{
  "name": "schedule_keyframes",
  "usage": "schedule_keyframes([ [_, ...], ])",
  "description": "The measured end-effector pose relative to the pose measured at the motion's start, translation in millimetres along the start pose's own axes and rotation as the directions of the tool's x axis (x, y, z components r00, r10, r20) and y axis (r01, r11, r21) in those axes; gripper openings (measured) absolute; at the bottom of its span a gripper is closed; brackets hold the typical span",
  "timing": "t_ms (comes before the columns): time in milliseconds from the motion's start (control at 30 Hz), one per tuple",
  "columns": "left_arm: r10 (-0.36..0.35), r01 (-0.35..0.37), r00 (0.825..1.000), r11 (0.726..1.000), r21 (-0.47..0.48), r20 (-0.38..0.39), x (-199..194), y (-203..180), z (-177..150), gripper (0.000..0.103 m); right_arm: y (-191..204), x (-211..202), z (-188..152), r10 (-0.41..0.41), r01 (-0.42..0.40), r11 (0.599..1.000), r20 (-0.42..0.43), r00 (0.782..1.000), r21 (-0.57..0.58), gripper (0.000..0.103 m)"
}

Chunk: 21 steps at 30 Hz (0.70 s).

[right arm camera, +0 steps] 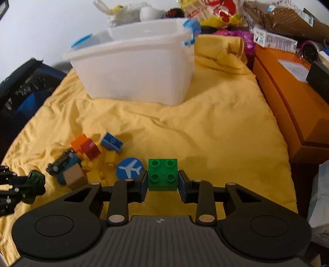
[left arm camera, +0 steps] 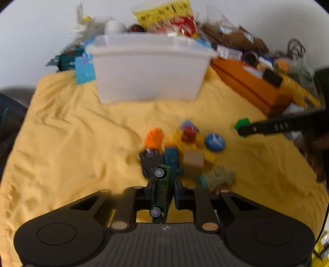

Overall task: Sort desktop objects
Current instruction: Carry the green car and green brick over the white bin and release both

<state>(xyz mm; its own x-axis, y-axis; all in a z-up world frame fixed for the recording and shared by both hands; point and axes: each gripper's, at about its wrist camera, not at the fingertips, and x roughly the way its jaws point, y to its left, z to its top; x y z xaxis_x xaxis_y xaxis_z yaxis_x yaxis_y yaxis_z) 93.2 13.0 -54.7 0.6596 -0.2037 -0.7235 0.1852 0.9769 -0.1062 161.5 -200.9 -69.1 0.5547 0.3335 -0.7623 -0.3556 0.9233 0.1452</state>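
Observation:
My left gripper [left arm camera: 163,185] is shut on a green toy car [left arm camera: 163,191], held on its side above the yellow cloth [left arm camera: 72,143]. My right gripper [right arm camera: 163,179] is shut on a green four-stud brick [right arm camera: 163,174]; it also shows in the left wrist view [left arm camera: 242,123]. A pile of toys lies on the cloth: an orange brick [left arm camera: 154,138], a red brick [left arm camera: 189,131], a blue airplane disc [right arm camera: 129,168], a tan cube [right arm camera: 73,176], yellow bricks [right arm camera: 112,158]. A white plastic bin [right arm camera: 133,67] stands behind, open.
An orange box [right arm camera: 292,98] runs along the right side. Snack bags and clutter [left arm camera: 170,18] are stacked behind the bin. A dark bag [right arm camera: 22,90] lies off the cloth at the left.

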Motion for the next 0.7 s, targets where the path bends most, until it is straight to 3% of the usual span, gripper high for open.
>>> schedule_keyframes([
  [300,0.045,-0.033,0.99,0.996,-0.087,0.135,-29,28,70,0.02,16,-33,45,0.067,-0.068,0.998,0.135,0.989,-0.004,0.034],
  [700,0.064,-0.053,0.968,0.997,-0.053,0.244,-42,53,171,0.02,28,-61,125,0.102,-0.099,0.995,0.265,0.959,-0.027,0.034],
])
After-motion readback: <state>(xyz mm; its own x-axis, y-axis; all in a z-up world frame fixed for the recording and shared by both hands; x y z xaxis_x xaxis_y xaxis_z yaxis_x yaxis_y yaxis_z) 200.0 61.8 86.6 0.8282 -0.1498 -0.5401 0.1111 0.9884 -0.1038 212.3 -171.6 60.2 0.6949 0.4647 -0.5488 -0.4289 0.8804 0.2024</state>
